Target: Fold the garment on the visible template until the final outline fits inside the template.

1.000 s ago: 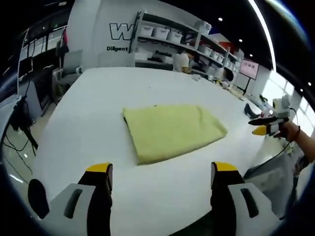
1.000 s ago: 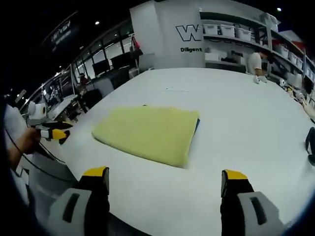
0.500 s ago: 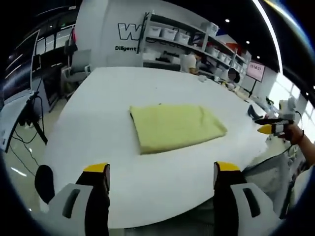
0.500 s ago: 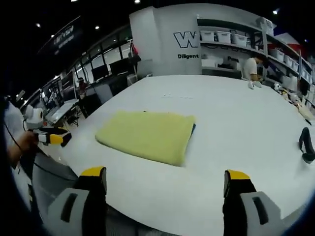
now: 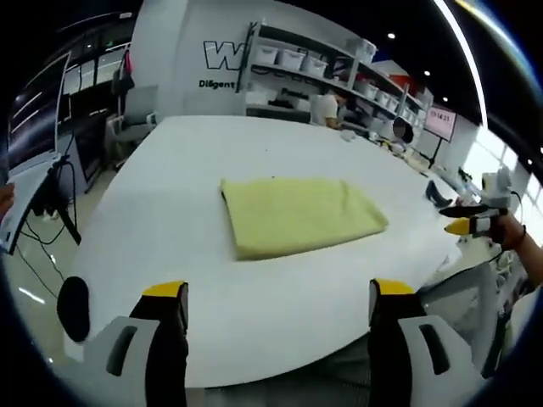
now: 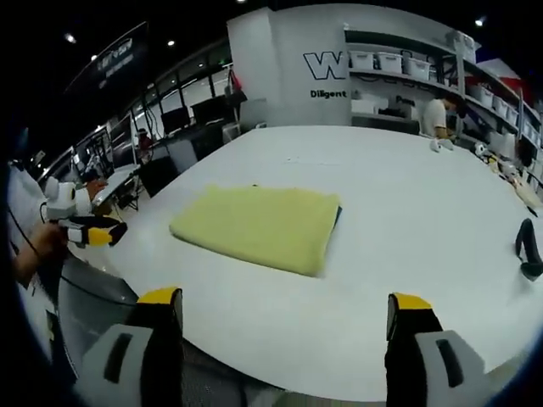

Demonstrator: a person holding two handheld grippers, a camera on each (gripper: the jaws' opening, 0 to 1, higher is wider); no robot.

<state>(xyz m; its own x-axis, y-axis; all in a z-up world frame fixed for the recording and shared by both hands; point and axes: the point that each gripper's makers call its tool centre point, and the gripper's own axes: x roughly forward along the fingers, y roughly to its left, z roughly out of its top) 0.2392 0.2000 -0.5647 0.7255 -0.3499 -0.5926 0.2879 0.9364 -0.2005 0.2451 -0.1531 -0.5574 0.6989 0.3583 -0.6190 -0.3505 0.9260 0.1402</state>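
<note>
- The folding looks finished or very nearly so: the yellow garment (image 5: pixel 299 215) lies as a compact rectangle on the white bench (image 5: pixel 170 212), and neither tool is touching it.
- The left tool (image 5: pixel 277 292) hangs back off the near edge of the bench, jaws spread wide with nothing between them.
- The right tool (image 6: pixel 282 298) is likewise held back from the bench edge, jaws wide apart and empty; in the left gripper view it shows at far right (image 5: pixel 469 222), held in a hand, well apart from the garment.
- In the right gripper view the garment (image 6: pixel 259 225) sits toward the near-left part of the bench (image 6: pixel 424 212), with a thin dark strip just beside its right edge, possibly part of the template; it is too small to tell.
- The next move, by judgement, calls only for checking that no edge spills past the template; if one does, a light tuck of that edge would be needed.
- The garment looks soft, thick and flat, edges fairly straight, with a faint crease near its right end.
</note>
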